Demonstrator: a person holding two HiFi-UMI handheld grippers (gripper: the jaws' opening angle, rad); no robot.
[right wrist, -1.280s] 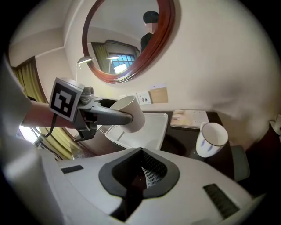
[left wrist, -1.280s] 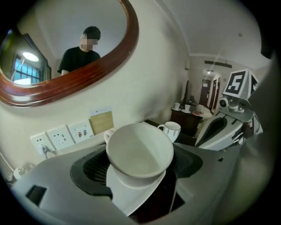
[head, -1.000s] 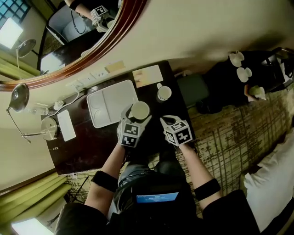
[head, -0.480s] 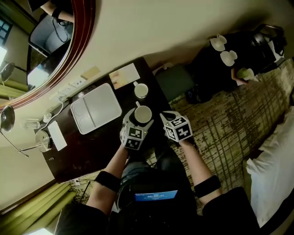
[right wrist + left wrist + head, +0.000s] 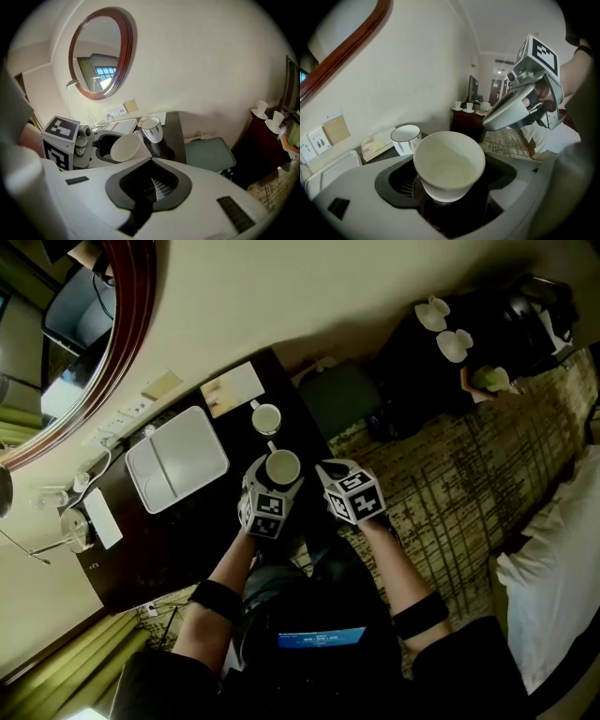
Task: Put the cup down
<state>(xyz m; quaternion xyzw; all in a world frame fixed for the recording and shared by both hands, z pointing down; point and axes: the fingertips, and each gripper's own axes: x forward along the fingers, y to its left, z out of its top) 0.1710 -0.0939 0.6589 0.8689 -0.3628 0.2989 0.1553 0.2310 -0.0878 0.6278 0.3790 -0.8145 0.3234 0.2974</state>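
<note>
Holding a white cup (image 5: pixel 282 466) in the left gripper (image 5: pixel 276 482) over the dark desk (image 5: pixel 187 531), near a second cup (image 5: pixel 266 418), with the right gripper (image 5: pixel 151 185) closed and empty.

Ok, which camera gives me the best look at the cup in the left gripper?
The left gripper view: the cup sits large and central, gripped by the left gripper, inside visibly empty. The head view shows only its rim from above; the right gripper view shows its side, smaller.

Plain white cup (image 5: pixel 449 164), blue-patterned mug (image 5: pixel 406 138), dark desk (image 5: pixel 183 542).
</note>
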